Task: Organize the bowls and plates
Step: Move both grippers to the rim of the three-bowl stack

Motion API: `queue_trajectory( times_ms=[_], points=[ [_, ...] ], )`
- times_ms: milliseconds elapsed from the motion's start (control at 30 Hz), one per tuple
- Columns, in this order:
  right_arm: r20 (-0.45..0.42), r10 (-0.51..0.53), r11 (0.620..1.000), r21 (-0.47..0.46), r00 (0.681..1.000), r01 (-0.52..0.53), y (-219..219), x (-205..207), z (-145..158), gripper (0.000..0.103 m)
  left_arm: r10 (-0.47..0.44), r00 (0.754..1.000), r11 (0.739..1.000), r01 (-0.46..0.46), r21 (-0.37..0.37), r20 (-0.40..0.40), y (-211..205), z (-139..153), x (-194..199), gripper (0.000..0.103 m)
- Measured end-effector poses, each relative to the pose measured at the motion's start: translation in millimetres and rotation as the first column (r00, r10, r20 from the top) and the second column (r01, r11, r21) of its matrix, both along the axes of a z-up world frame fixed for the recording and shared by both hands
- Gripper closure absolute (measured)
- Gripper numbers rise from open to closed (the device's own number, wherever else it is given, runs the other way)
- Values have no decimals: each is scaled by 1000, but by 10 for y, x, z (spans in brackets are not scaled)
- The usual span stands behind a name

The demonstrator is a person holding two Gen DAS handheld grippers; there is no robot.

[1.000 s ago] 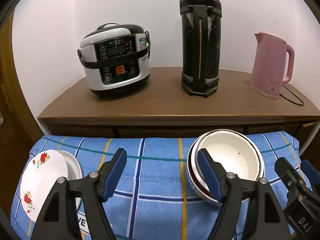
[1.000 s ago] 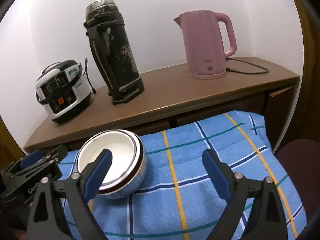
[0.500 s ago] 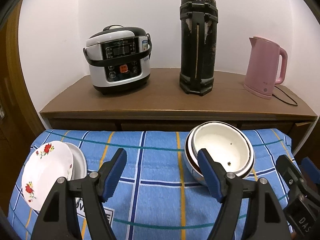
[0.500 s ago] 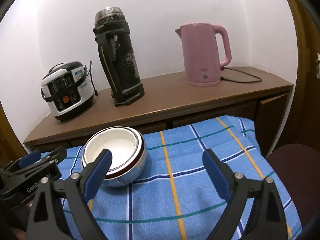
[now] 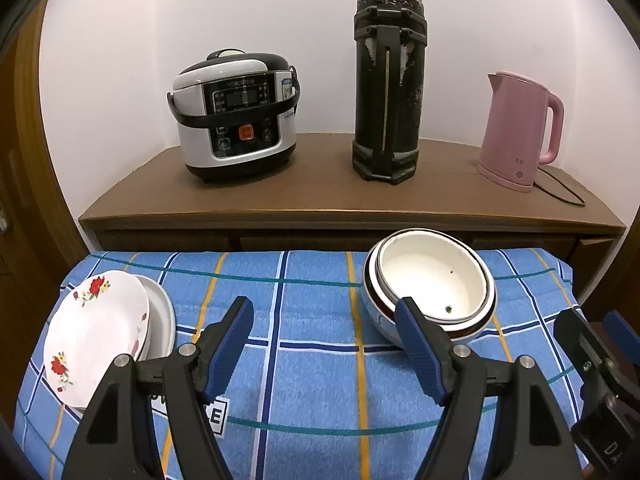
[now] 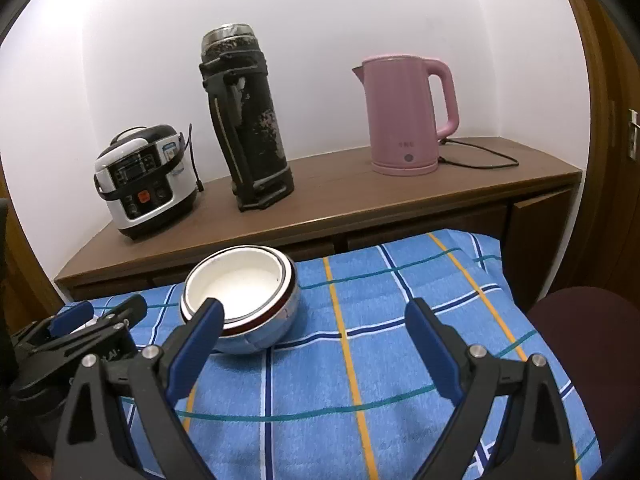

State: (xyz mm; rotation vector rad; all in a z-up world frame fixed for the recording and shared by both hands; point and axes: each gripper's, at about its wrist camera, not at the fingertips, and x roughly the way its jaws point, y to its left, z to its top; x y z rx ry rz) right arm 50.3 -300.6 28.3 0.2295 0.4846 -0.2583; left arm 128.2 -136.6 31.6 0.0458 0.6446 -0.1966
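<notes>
My left gripper (image 5: pixel 324 338) hangs released over the blue checked cloth (image 5: pixel 312 376), nothing between its pads; my right gripper (image 6: pixel 312 340) is likewise spread and empty. Since a second ago both have drawn back, so the dishes sit farther off. I count two nested bowls (image 5: pixel 430 282) right of centre, two stacked plates (image 5: pixel 100 332) at the cloth's left edge, and three appliances on the wooden counter (image 5: pixel 340 196) behind.

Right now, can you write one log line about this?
left tongs: open, empty | right tongs: open, empty | bowls: stacked on cloth | plates: stacked, left
</notes>
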Motion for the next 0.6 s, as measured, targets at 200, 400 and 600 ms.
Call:
queue_trajectory(
  times_ms=[200, 400, 600],
  points=[
    [-4, 10, 1000, 2, 1000, -10, 43, -59, 4, 10, -8, 1000, 1000, 8, -5, 6, 40, 8, -63, 28],
    [-5, 13, 1000, 2, 1000, -13, 82, -152, -3, 10, -10, 1000, 1000, 10, -2, -4, 72, -25, -81, 28],
    [-22, 18, 1000, 1, 1000, -18, 71, -155, -57, 10, -6, 1000, 1000, 6, 7, -17, 116, -85, -59, 27]
  ],
)
